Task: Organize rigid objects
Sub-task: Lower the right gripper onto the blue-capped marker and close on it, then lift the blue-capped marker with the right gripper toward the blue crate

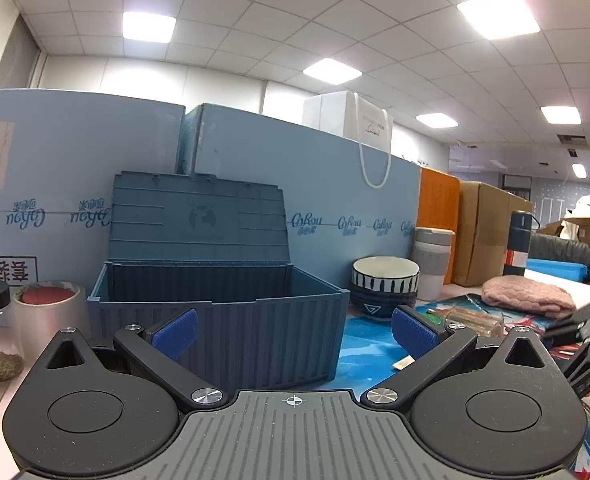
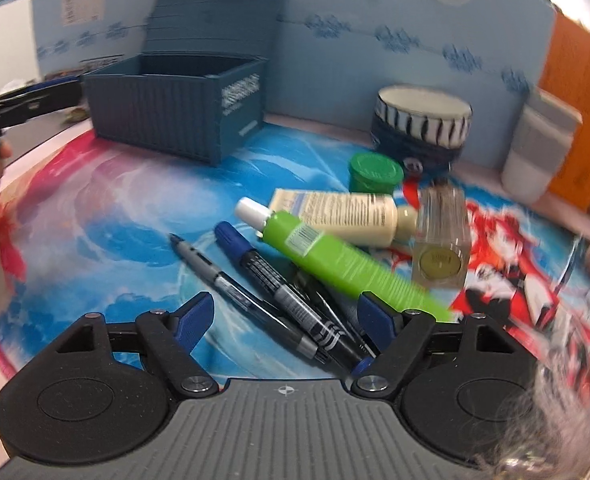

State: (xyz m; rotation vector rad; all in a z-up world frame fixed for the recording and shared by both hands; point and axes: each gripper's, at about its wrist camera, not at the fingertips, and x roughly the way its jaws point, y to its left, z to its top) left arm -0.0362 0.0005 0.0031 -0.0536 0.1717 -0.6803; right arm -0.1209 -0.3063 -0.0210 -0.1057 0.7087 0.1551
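Nearest in the right wrist view, the right gripper (image 2: 285, 320) tilts down over a bright blue, white and red patterned mat (image 2: 107, 216), its blue-padded jaws spread apart and pressing on nothing, though several pens lie between them. The pens run diagonally from lower right to upper left: a marker (image 2: 279, 288) with a blue cap and a black and grey barrel, a slimmer grey pen (image 2: 215, 276) just to its left, and at least one more dark pen partly under the marker. Crossing over their far ends lies a lime-green tube (image 2: 343, 260) with a white cap and a barcode label, and behind it, touching it, a cream tube (image 2: 335, 216) printed with small text. Just right of these stands a clear square bottle (image 2: 441, 236) with a yellowish round label, blurred. Beyond sits a small jar with a green lid (image 2: 375, 172), then a striped bowl (image 2: 423, 120) and a grey and white cup (image 2: 539, 148) against a light blue cardboard wall. At the far left stands the blue container-style box (image 2: 175, 116), ribbed like a shipping container, lid hinged up, its inside hidden from this angle. In the left wrist view, the left gripper (image 1: 293, 334) points almost level at that same box (image 1: 223, 312), jaws released wide with nothing between them.
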